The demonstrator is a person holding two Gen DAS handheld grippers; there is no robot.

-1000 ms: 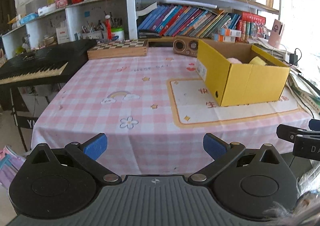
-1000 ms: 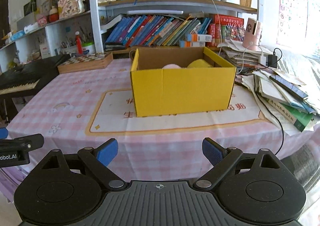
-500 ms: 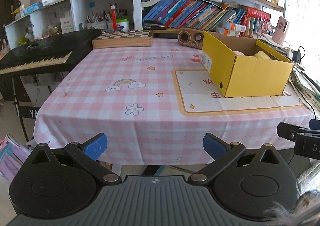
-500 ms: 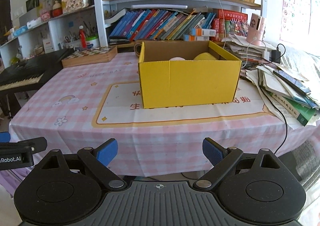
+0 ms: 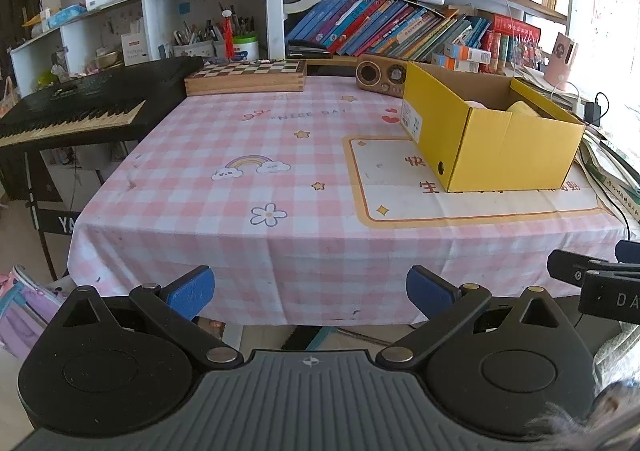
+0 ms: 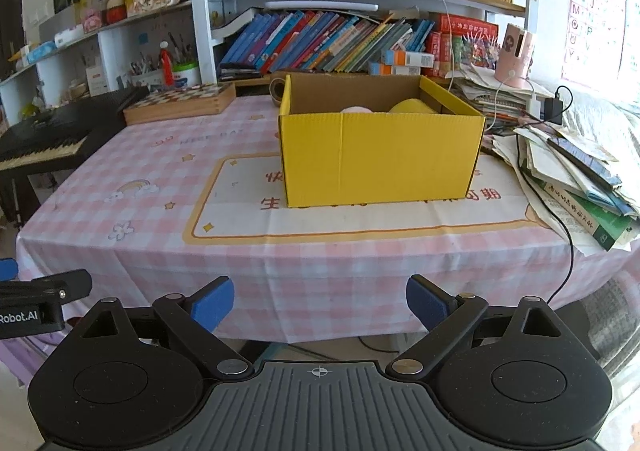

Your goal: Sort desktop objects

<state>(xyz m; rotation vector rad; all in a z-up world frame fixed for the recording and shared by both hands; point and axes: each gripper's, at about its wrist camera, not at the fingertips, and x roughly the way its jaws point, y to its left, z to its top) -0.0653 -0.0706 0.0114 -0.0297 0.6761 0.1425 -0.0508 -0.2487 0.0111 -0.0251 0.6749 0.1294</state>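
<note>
An open yellow cardboard box [image 5: 496, 147] [image 6: 380, 155] stands on the pink checked tablecloth [image 5: 260, 155] [image 6: 168, 171], right of the middle. A pink thing [image 6: 356, 109] and a yellow thing [image 6: 412, 107] show just above its rim. My left gripper [image 5: 310, 289] is open and empty, held off the table's front edge. My right gripper [image 6: 320, 301] is open and empty, also in front of the table edge, facing the box. Each gripper shows at the edge of the other's view.
A wooden chessboard box [image 5: 248, 77] and a small wooden radio [image 5: 380, 75] sit at the table's back. A black keyboard [image 5: 72, 111] stands left. Stacked books and papers with a cable [image 6: 576, 179] lie right. Bookshelves [image 6: 328, 43] rise behind.
Both grippers have drawn back from the table and risen a little; the table and box look farther away. Both stay open and empty.
</note>
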